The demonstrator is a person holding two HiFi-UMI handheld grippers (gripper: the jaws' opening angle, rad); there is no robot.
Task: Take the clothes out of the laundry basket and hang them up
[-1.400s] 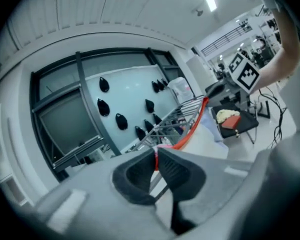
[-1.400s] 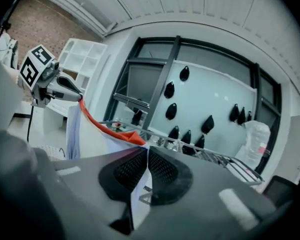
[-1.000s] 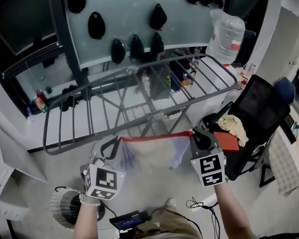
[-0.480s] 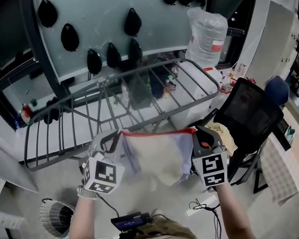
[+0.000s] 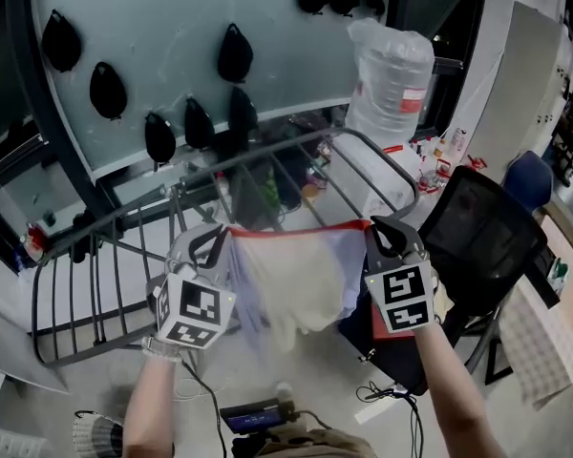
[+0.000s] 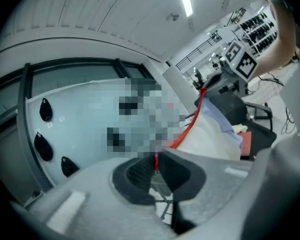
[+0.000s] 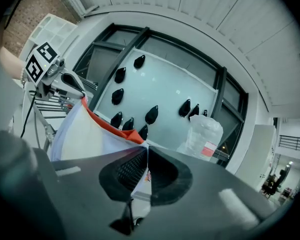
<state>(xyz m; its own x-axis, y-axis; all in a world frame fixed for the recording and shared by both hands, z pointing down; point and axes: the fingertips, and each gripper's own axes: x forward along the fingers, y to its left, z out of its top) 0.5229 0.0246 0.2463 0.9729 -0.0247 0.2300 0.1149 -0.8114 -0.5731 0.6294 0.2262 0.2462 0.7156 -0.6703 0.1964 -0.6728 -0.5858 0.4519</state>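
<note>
A pale cream and lilac garment (image 5: 296, 275) with a red top hem hangs spread between both grippers, in front of the grey drying rack (image 5: 105, 256). My left gripper (image 5: 220, 233) is shut on the hem's left end. My right gripper (image 5: 383, 229) is shut on its right end. In the left gripper view the red hem (image 6: 187, 129) runs from the pinched jaws (image 6: 156, 166) across to the other gripper (image 6: 225, 81). The right gripper view shows the cloth (image 7: 85, 134) stretching from its closed jaws (image 7: 147, 159) to the left gripper (image 7: 65, 81). No laundry basket is in view.
A black office chair (image 5: 477, 227) stands close on the right. A large plastic-wrapped bundle (image 5: 392, 65) rises behind the rack's right end. Dark pear-shaped objects (image 5: 234, 53) dot the glass wall behind. A small device (image 5: 258, 415) and cables lie on the floor by my feet.
Both grippers have carried the stretched garment up and toward the rack's right end. The rack has slid left in the head view, and the round object on the floor has nearly left the frame.
</note>
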